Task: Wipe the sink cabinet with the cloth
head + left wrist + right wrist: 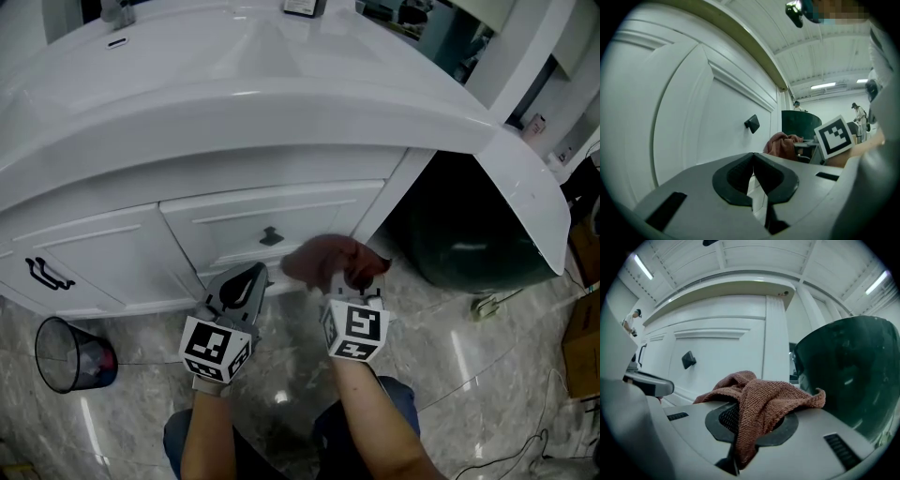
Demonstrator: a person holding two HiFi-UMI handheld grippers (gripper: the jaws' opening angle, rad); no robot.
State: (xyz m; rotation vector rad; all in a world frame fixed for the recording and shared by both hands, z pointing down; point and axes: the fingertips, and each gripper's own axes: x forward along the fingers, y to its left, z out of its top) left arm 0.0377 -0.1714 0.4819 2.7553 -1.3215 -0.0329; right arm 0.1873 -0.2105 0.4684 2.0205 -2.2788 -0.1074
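Note:
A reddish-brown cloth is pinched in my right gripper, whose jaws are shut on it; it drapes over them just in front of the white sink cabinet. The cloth also shows in the left gripper view. The cabinet's drawer front has a small dark knob. My left gripper is shut and empty, held low beside the right one, facing the drawer front.
A white basin top overhangs the cabinet. A dark handle sits on the left door. A mesh wastebasket stands on the marble floor at left. A dark green bin stands right of the cabinet.

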